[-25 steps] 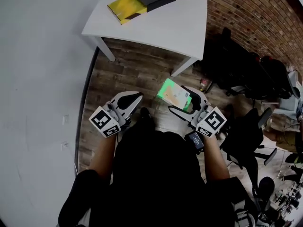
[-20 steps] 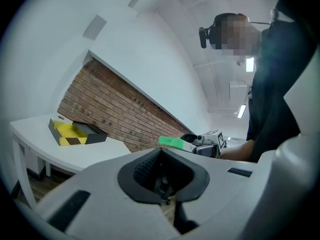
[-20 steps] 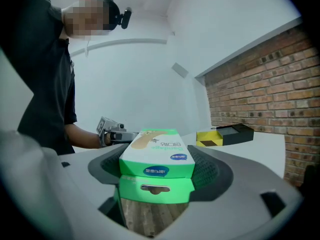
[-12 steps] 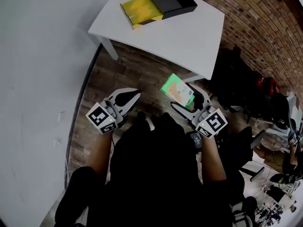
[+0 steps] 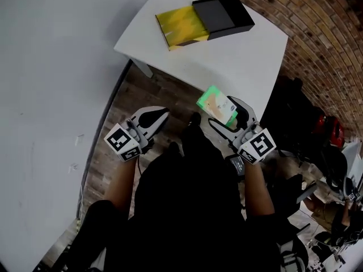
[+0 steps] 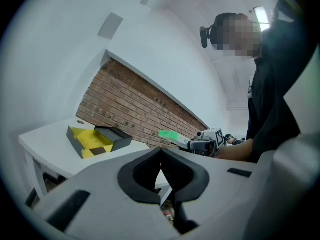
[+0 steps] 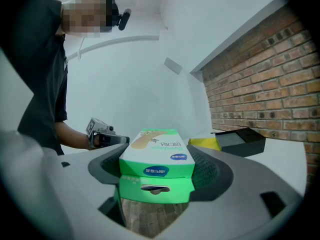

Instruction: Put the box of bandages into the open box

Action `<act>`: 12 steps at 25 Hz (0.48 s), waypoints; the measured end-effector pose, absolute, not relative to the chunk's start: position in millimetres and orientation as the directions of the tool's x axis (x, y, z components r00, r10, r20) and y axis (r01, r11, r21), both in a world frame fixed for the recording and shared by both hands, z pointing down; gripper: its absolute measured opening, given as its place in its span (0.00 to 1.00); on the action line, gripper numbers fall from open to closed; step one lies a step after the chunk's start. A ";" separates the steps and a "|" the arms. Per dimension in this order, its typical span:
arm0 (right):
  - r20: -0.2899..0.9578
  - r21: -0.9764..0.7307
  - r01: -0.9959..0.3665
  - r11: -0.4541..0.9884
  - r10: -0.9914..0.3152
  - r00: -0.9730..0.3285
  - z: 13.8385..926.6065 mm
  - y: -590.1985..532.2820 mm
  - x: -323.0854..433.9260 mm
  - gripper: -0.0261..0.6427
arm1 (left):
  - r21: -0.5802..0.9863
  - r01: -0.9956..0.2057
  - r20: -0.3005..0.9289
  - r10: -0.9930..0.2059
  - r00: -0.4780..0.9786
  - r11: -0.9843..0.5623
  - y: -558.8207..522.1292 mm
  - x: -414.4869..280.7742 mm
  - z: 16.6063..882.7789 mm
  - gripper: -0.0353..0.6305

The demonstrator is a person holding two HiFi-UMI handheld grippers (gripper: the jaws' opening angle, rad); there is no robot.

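The green box of bandages [image 5: 216, 105] is held flat over the wood floor, just short of the white table's [image 5: 249, 61] near edge, with my right gripper [image 5: 223, 114] shut on its sides. In the right gripper view the box of bandages [image 7: 157, 166] fills the space between the jaws. The open box [image 5: 199, 20], yellow inside with a black sleeve, lies on the far part of the table and also shows as the open box [image 7: 235, 140] ahead to the right. My left gripper [image 5: 160, 114] hangs to the left, shut on nothing, its pads [image 6: 150, 170] touching.
A white wall [image 5: 51, 67] runs along the left and a brick wall [image 5: 317, 33] along the right. Dark chairs and bags [image 5: 309, 135] crowd the floor at the right. A table leg [image 5: 144, 69] stands ahead of my left gripper.
The table and open box have come closer in the head view. My right gripper has carried the box of bandages up to the table's near edge. The left gripper has stayed shut.
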State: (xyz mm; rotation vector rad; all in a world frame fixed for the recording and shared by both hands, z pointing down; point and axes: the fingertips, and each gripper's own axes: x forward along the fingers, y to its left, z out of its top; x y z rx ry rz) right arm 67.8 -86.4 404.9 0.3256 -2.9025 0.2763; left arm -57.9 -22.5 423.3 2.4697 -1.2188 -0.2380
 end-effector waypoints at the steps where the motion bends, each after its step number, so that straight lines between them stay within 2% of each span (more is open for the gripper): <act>1: 0.223 -0.157 -0.226 0.961 -0.188 -0.957 403.0 -97.7 63.7 0.59 | 0.401 -0.732 0.018 -0.794 0.608 -0.551 -33.4 -59.7 421.4 0.08; 12: 0.172 -0.161 -0.172 0.972 -0.144 -0.974 387.1 -210.2 56.3 0.59 | 0.340 -0.787 0.067 -0.821 0.567 -0.515 -150.6 -75.9 398.5 0.08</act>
